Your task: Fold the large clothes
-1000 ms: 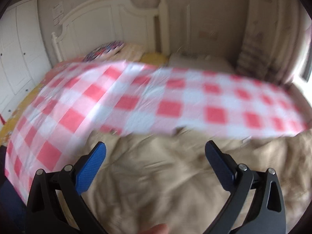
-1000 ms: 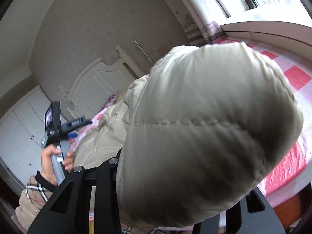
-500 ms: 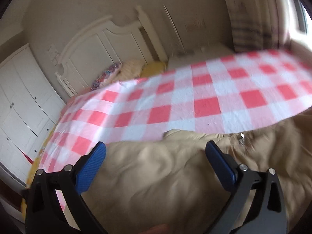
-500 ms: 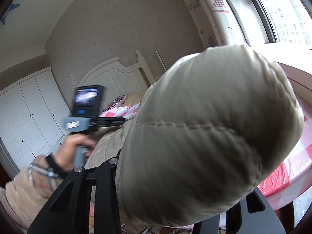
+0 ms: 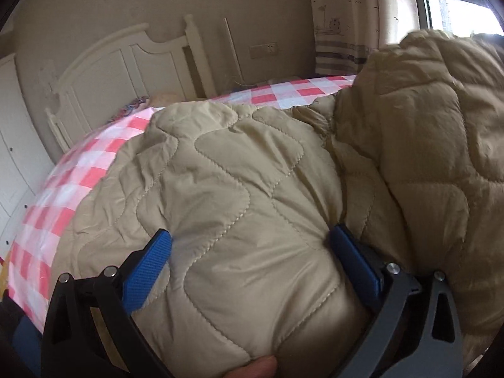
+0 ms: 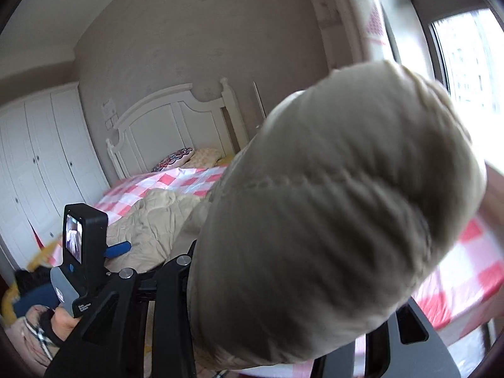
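Left wrist view: your left tongs (image 5: 250, 266) straddle a bulge of the coat (image 5: 239, 189) on the bed (image 5: 78, 170), unclenched; right tongs (image 6: 283, 330) grip its raised end rightward.

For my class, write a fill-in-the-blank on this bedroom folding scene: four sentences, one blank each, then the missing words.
1. The quilted jacket being folded is ____ in colour.
2. The bedsheet has a red and white ____ pattern.
3. The pads on the left gripper fingers are ____.
4. The headboard and wardrobe are both ____.

Missing words: beige; checked; blue; white
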A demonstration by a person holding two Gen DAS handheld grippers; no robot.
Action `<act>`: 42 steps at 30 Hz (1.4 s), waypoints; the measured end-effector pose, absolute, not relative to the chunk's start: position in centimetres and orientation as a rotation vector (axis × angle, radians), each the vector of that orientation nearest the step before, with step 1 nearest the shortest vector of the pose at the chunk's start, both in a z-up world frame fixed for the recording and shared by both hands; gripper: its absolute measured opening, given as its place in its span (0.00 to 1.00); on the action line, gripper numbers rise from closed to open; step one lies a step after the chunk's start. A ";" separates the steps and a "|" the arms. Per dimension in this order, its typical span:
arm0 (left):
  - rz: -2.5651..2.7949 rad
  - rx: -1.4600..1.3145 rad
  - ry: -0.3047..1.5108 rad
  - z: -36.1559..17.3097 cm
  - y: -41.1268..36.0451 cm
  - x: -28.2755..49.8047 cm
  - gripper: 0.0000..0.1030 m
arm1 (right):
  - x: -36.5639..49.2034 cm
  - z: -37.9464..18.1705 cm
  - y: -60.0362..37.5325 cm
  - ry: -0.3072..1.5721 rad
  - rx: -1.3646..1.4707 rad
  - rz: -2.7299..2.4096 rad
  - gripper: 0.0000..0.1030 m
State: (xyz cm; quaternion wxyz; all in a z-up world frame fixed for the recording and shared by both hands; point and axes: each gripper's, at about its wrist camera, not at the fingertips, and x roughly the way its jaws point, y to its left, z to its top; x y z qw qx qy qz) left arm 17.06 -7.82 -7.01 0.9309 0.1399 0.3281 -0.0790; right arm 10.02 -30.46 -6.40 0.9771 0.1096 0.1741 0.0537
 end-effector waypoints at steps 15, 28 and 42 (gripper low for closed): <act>-0.007 -0.302 0.463 -1.6 13.6 12.5 0.89 | 15.3 -4.2 -5.3 0.166 -0.618 0.062 0.41; -0.131 -0.063 0.462 8.1 13.6 14.0 0.98 | 17.5 -17.6 4.6 0.156 -1.329 0.122 0.59; -0.172 -0.100 0.812 -3.5 6.7 30.0 0.98 | 13.5 -17.0 -1.4 0.065 -1.269 0.376 0.69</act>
